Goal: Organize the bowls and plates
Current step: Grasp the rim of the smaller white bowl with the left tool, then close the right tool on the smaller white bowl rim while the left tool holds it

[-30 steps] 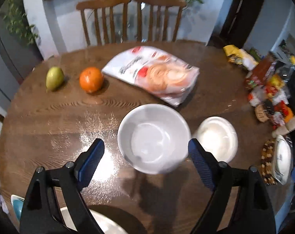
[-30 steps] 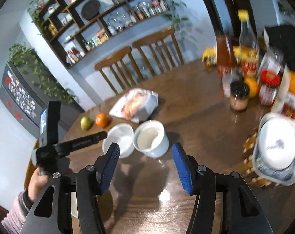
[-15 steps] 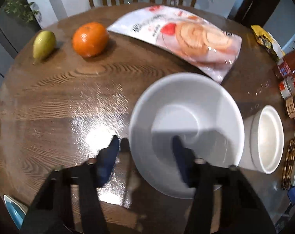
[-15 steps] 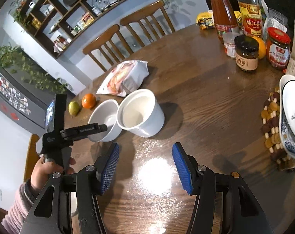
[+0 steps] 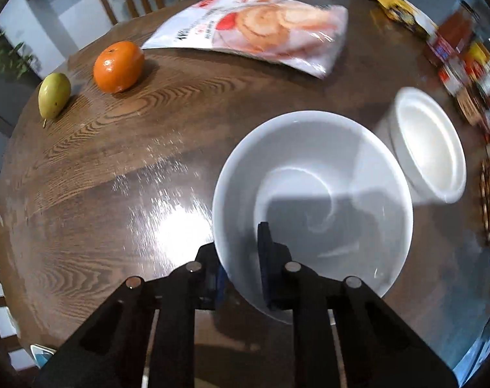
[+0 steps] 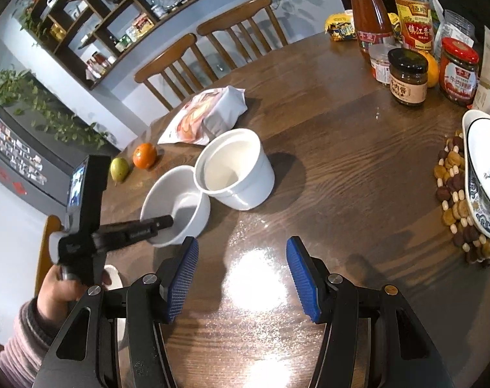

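Note:
My left gripper (image 5: 241, 268) is shut on the near rim of a white bowl (image 5: 313, 194), one finger inside and one outside. The same bowl (image 6: 177, 203) and left gripper (image 6: 161, 224) show in the right wrist view. A taller white bowl (image 5: 429, 142) stands just right of it, also seen in the right wrist view (image 6: 235, 168). My right gripper (image 6: 241, 274) is open and empty above the bare table, nearer than both bowls. A patterned plate (image 6: 484, 177) rests on a beaded mat (image 6: 452, 187) at the right edge.
An orange (image 5: 118, 66), a pear (image 5: 54, 95) and a bag of pastries (image 5: 261, 29) lie at the far side of the round wooden table (image 5: 99, 168). Jars and bottles (image 6: 406, 74) crowd the far right. Wooden chairs (image 6: 212, 48) stand behind the table.
My left gripper moved forward and closed on the white bowl's near rim. The right gripper stayed open and drew a little nearer to the bowls.

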Motion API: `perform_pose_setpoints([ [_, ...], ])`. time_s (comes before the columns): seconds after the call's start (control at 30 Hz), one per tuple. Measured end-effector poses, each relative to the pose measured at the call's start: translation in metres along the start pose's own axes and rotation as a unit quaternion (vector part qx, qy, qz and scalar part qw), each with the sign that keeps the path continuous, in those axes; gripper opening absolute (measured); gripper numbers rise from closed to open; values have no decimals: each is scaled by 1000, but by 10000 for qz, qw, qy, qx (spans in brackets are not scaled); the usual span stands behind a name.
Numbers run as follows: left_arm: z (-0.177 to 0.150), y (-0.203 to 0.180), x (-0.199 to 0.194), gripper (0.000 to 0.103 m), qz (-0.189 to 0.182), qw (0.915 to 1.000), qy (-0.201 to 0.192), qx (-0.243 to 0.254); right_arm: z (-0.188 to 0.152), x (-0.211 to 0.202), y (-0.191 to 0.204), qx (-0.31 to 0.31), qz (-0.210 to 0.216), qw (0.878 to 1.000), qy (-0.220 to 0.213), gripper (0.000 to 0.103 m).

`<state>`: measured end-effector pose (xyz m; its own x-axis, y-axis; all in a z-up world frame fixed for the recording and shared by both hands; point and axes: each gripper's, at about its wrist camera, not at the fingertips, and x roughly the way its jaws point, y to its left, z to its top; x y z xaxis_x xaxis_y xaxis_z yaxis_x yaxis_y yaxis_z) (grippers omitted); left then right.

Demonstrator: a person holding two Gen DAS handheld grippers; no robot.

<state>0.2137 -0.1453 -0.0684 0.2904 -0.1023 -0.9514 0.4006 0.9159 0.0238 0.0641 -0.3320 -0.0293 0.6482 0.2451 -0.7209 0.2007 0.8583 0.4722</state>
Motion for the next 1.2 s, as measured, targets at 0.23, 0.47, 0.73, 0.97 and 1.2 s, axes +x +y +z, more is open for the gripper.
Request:
perform_pose_setpoints([
  [0.23,-20,-21,-4,16,-202,9988,189,411,-3,14,2,25,-11,9999,111,57],
  [0.47,-34,-26,-1,16,-351,9982,246,425,-2,40,6,29,33,9992,401,57],
  [0.73,-33,-23,0,16,-374,9984,224,371,-6,74,20,-108,137,9965,812,57],
  [0.97,-40,-23,-1,16,-397,9986,107,347,-9,80,19,-22,405,9949,929,18],
  [1.2,-54,-30,-24,16,-352,9985,-223,348,-12,61,21,-27,312,9968,734,11],
])
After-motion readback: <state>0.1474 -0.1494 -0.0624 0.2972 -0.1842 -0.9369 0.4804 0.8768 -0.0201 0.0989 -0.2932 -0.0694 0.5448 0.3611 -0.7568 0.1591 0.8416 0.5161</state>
